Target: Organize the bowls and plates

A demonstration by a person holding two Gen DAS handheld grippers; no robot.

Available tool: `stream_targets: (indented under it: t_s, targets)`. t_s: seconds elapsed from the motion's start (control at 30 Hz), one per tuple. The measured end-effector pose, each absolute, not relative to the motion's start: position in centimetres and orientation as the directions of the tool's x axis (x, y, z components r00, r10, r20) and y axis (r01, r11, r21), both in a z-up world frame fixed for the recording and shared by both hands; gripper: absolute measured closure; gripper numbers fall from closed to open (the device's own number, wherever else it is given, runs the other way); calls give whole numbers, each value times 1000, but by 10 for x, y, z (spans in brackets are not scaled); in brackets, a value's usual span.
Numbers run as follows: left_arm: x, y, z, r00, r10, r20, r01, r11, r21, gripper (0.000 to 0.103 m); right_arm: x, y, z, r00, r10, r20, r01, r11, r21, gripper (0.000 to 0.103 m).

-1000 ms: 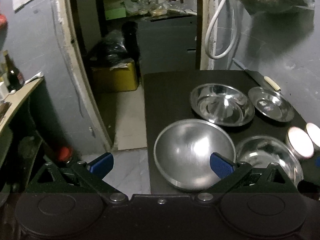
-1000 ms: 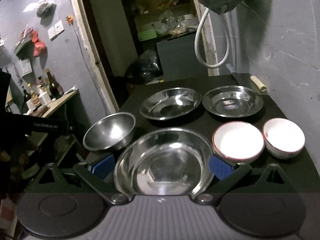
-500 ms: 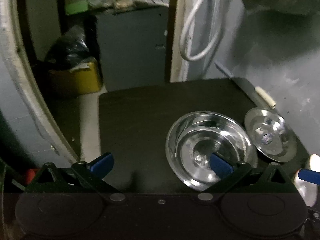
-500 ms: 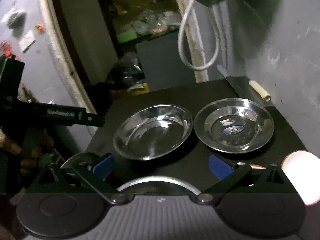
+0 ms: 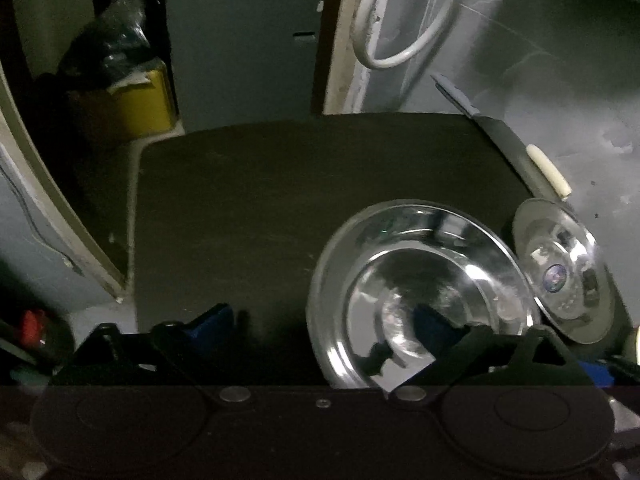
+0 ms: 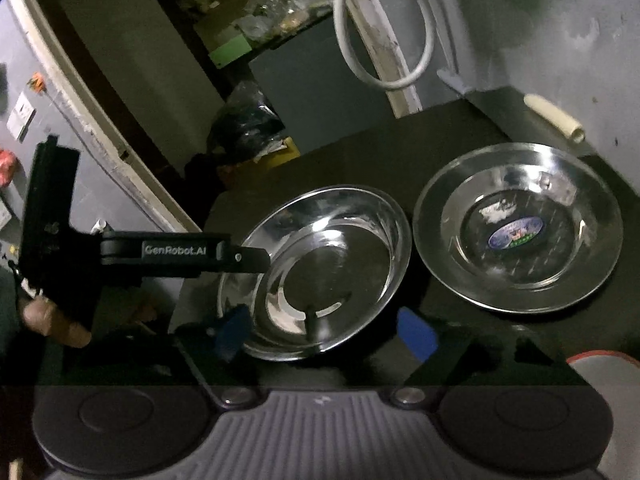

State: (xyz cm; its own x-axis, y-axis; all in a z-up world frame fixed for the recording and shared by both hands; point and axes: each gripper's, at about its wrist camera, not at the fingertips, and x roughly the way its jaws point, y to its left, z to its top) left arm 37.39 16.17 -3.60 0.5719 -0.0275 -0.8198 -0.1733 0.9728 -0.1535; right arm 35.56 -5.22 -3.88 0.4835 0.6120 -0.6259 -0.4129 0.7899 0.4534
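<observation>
Left gripper [image 5: 320, 328] released, jaws just closing, right pad over steel plate [image 5: 420, 292]. Right gripper [image 6: 326, 332] released, likewise closing, astride same plate's near rim; stickered plate [image 6: 518, 226] ahead right

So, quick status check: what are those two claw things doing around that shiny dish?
Left gripper and right gripper open, just been closing. Steel plate straddled by right fingers, ungripped. Stickered plate close beside it.
</observation>
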Motion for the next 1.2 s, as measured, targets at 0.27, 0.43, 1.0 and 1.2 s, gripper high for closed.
stream_targets:
  t_s: [0.27, 0.43, 1.0, 1.2]
  targets:
    - [376, 164, -44, 562, -105, -821, -193, 948, -253, 60, 367, -56, -50, 488, 583, -649, -348, 812, 468, 64]
    - [373, 167, -42, 569, -118, -813, -190, 944, -270, 63, 366, -56, -50, 503, 558, -660, -349, 830, 436, 77]
    - [318, 125, 9, 666, -126, -735, -87, 966, -245, 63, 307, -93, 0, 615, 566, -549, -459, 823, 334, 77]
    - [277, 93, 26, 676, -152, -721, -47, 968, -248, 63, 275, -128, 18, 619, 576, -535, -479, 816, 324, 77]
